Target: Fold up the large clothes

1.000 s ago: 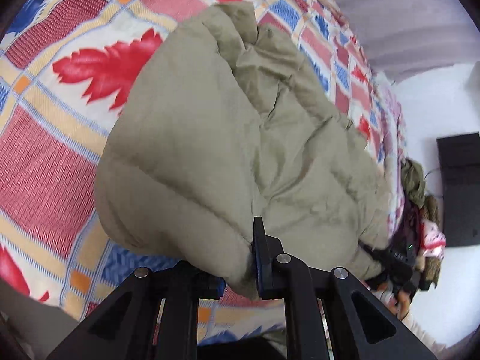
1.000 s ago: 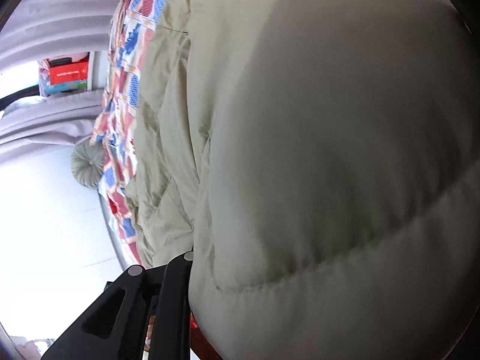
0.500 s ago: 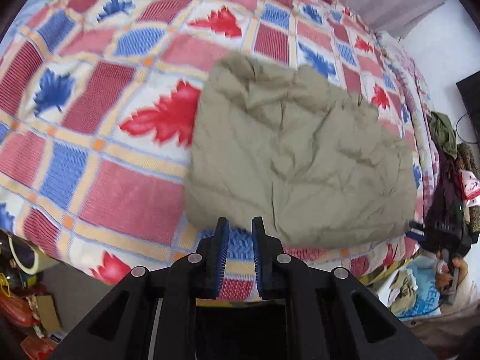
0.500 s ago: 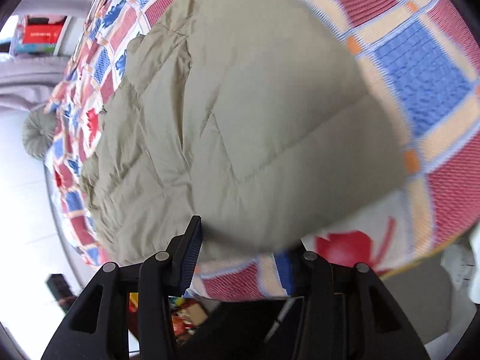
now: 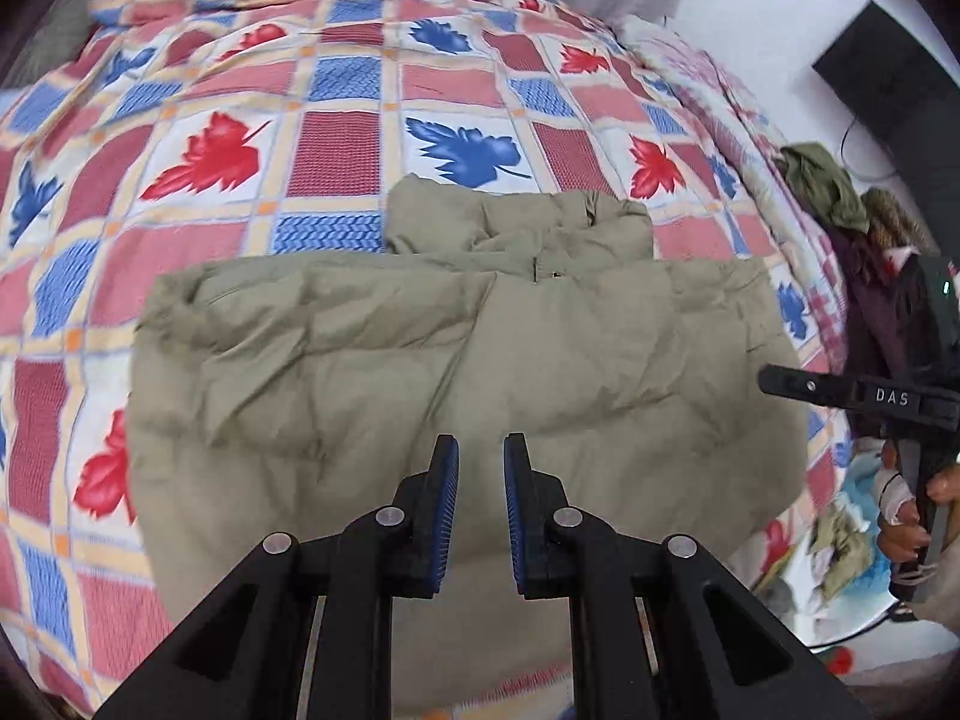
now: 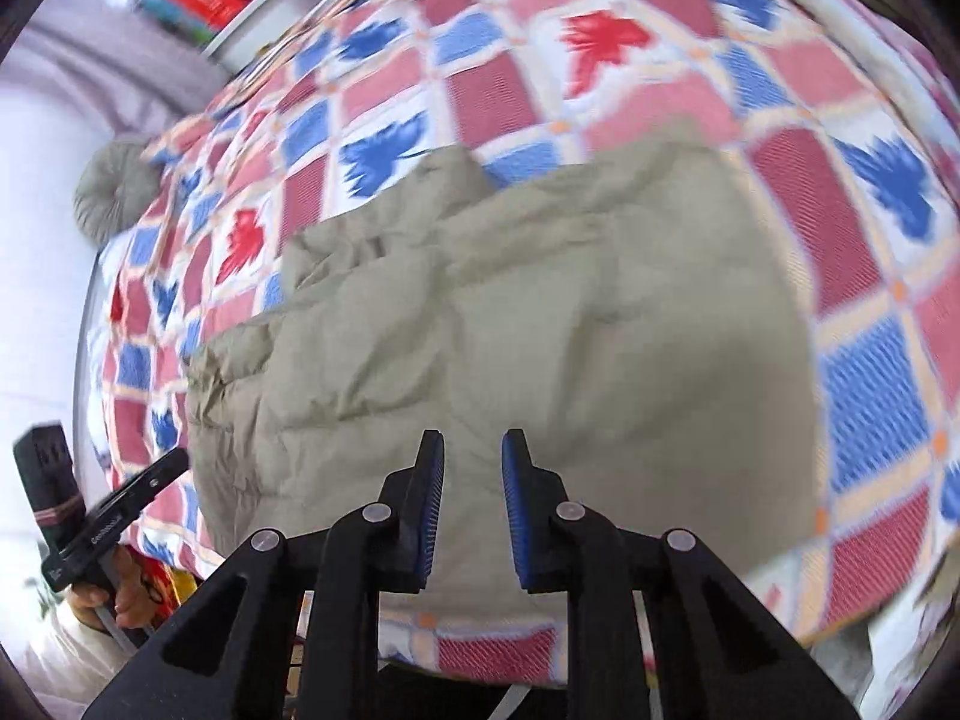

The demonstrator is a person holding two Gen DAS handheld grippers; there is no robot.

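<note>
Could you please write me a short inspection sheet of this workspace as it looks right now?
Surface: bed with a red and blue leaf-patterned quilt.
Job's things: khaki padded jacket lying folded on the quilt, collar end away from the cameras.
Clutter: heap of clothes at the bed's far side; round grey cushion.
Grippers: left gripper nearly closed and empty above the jacket; right gripper closing, nothing between its fingers.
Cables: thin dark cable on the white wall.
Surroundings: grey curtain, black panel on the wall.
</note>
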